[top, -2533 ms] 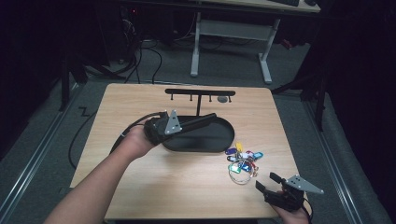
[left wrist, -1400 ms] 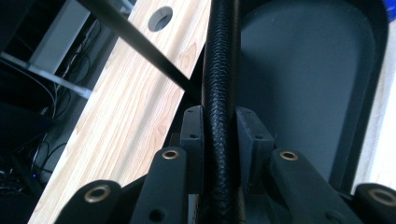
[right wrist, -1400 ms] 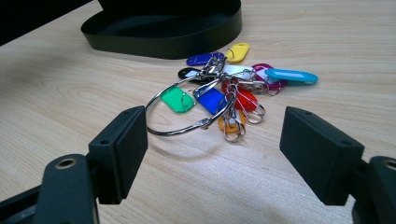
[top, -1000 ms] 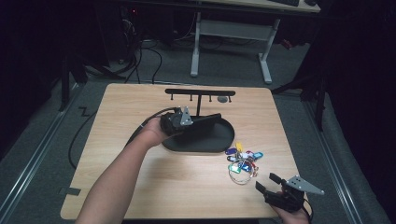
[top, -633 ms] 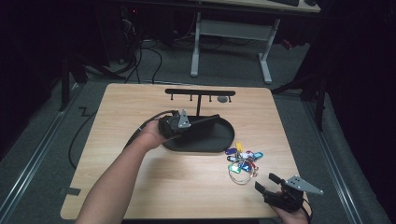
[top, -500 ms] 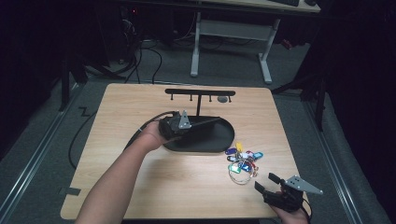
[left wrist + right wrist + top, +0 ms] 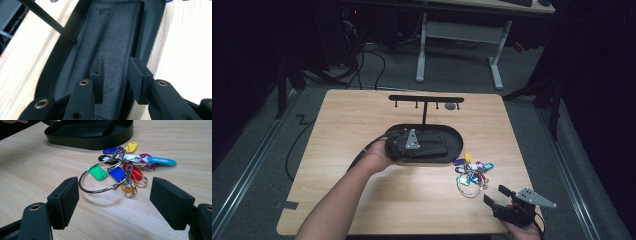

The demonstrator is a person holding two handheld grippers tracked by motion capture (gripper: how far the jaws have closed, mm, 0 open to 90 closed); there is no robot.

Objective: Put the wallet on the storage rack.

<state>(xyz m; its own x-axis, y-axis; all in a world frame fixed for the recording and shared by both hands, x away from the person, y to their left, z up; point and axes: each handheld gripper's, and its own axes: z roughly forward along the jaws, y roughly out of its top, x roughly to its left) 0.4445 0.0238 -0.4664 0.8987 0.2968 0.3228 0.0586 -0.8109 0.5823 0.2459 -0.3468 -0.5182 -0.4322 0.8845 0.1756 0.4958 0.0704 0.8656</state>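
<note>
Wooden table [image 7: 362, 125], dim room behind. One left gripper [image 7: 116, 75], jaws just opened and released, pads clear of one black wallet [image 7: 110, 42] lying directly beneath and ahead of them inside one oval tray [image 7: 457, 142]; 2.5 s ago the wallet sat raised over the tray, so placement looks complete. One right gripper [image 7: 113, 202] open, empty; one key bunch [image 7: 122, 167] just ahead.
</note>
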